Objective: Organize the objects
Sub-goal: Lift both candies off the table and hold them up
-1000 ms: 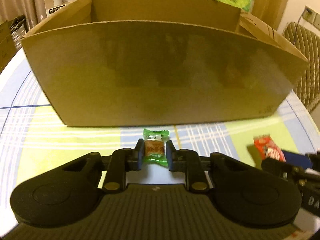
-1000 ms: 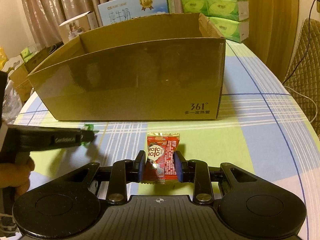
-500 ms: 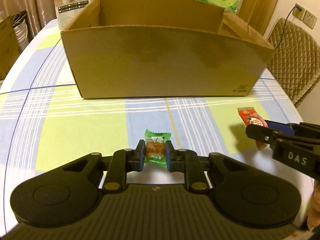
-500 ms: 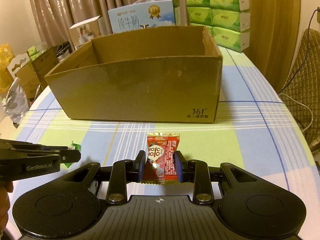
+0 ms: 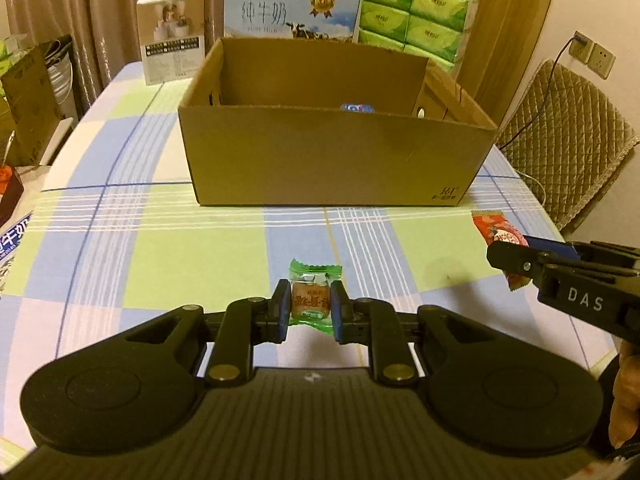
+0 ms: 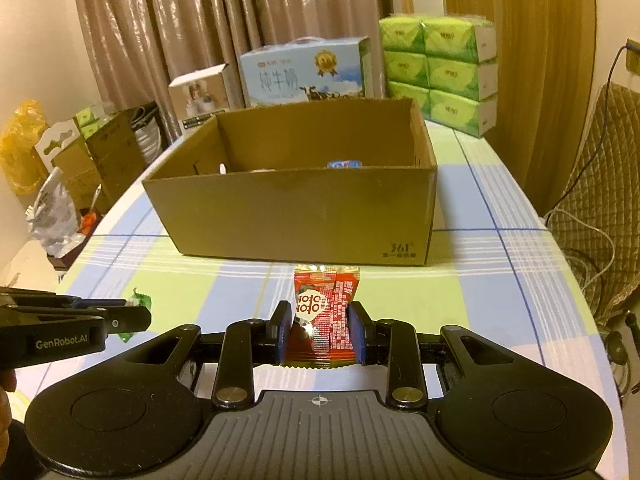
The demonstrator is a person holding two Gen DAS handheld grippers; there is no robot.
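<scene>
Both of our tongs carry a sweet, each clear of the bench [image 5: 168, 240] and short of the cardboard box [image 5: 336, 160].

Left tongs [image 5: 310, 312]: pinched nearly shut on a small green-wrapped candy [image 5: 311, 298]. The pads press the wrapper's middle, the crimped ends free above and below. We judge this keeps the hard centre from slipping.

Right tongs [image 6: 320, 332]: closed to a narrow gap on a red snack packet [image 6: 325, 314]. The packet stands on end, its top crimp poking forward past the pads. It is wider than the candy, so the jaws sit a little further apart.

The box stands open-topped in the middle of the checked cloth, ahead of both tongs. Something blue and white [image 6: 344, 165] already lies inside, by the far wall. We read the box as the collecting place.

Both sweets sit below rim level in these views. They would likely need raising over the near wall before release.
</scene>
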